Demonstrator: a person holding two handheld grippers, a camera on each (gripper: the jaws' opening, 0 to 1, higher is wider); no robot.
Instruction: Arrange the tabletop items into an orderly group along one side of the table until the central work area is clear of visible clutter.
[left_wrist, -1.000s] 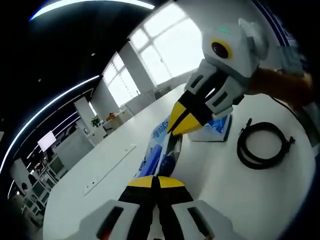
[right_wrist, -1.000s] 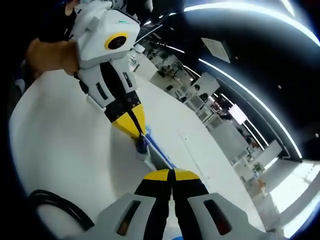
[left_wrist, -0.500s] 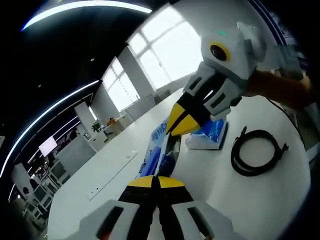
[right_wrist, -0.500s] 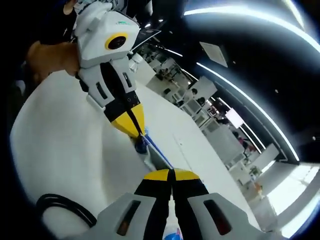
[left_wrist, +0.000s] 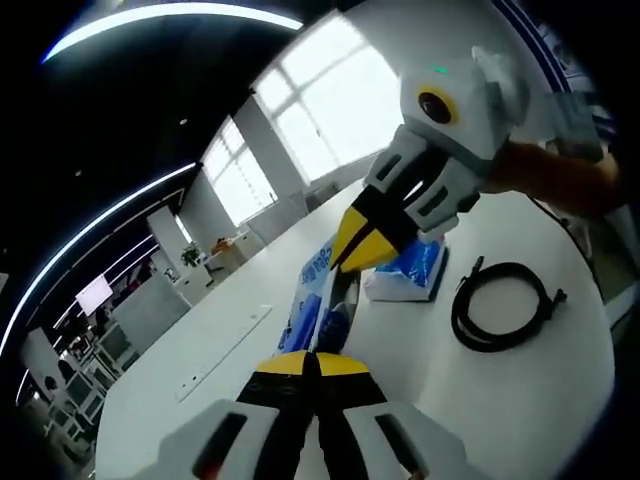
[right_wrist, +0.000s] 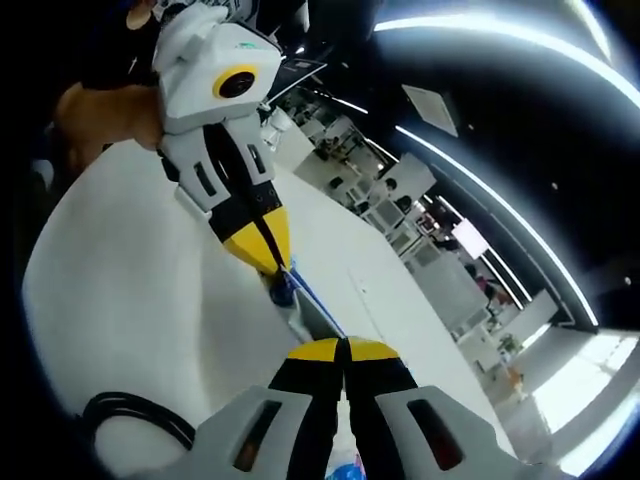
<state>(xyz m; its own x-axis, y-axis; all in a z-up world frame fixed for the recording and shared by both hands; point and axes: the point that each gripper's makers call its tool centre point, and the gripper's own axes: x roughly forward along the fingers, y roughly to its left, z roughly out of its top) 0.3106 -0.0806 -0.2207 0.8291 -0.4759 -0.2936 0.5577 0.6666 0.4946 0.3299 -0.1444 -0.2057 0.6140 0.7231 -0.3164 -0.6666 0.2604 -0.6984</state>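
Note:
A long blue-and-white packet (left_wrist: 312, 300) hangs above the white table (left_wrist: 520, 400), stretched between both grippers. My left gripper (left_wrist: 312, 358) is shut on its near end. My right gripper (left_wrist: 352, 252) comes in from the upper right and is shut on its far end. In the right gripper view the packet (right_wrist: 303, 305) runs from my right gripper (right_wrist: 342, 347) up to my left gripper (right_wrist: 272, 264). A second blue-and-white pack (left_wrist: 410, 270) lies flat on the table below the right gripper. A coiled black cable (left_wrist: 500, 305) lies beside it.
A hand (left_wrist: 550, 175) holds the right gripper. The cable (right_wrist: 140, 420) sits near the table's edge in the right gripper view. A long flush cover plate (left_wrist: 225, 350) is set into the table to the left. Office desks and windows lie beyond.
Both grippers stay shut on the packet. The left gripper view has shifted a little, so the cable and the flat pack sit lower and further left in the picture.

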